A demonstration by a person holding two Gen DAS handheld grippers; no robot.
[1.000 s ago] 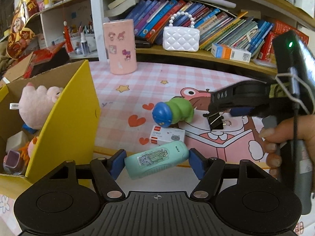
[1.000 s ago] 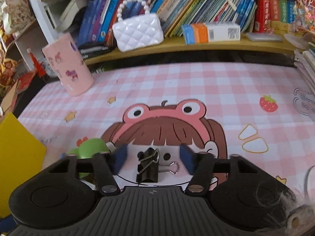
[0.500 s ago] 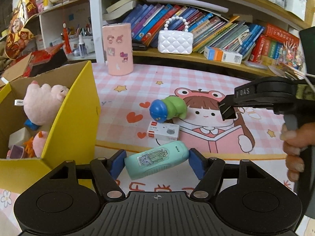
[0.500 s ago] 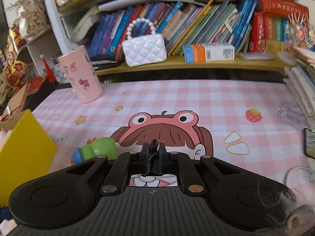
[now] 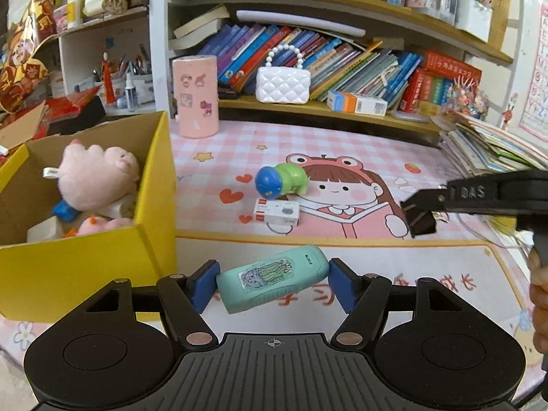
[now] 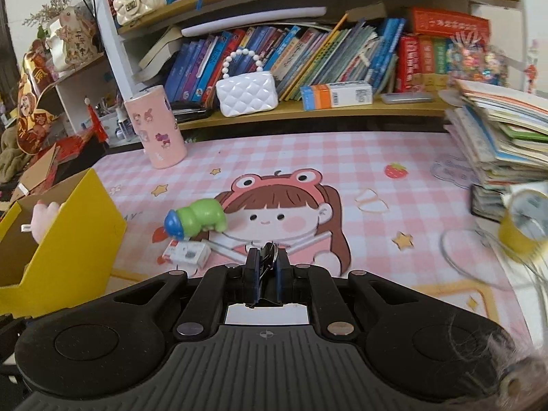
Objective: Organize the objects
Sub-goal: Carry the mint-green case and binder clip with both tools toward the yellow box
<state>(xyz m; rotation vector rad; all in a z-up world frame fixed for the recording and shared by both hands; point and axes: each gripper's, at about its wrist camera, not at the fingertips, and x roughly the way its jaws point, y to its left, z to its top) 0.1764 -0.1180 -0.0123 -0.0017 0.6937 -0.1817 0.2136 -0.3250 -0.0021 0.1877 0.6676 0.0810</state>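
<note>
My left gripper (image 5: 272, 282) is shut on a teal case with a cactus sticker (image 5: 272, 279), held above the mat beside the yellow box (image 5: 85, 267). Plush toys (image 5: 96, 174) lie inside that box. My right gripper (image 6: 266, 272) is shut on a black binder clip (image 6: 267, 260), lifted off the mat; from the left wrist view the binder clip (image 5: 421, 221) hangs at the right gripper (image 5: 416, 209). A green and blue toy (image 5: 281, 181) and a small white and red box (image 5: 276, 211) lie on the pink mat (image 5: 342, 157).
A pink cylinder (image 5: 195, 96) stands at the back of the mat. Behind it, a shelf holds books and a white quilted purse (image 5: 283, 84). A stack of books (image 6: 496, 137) and a roll of yellow tape (image 6: 524, 219) sit at the right.
The right gripper closed on the binder clip and lifted it up and back off the mat. The left gripper pulled back with the teal case still in it.
</note>
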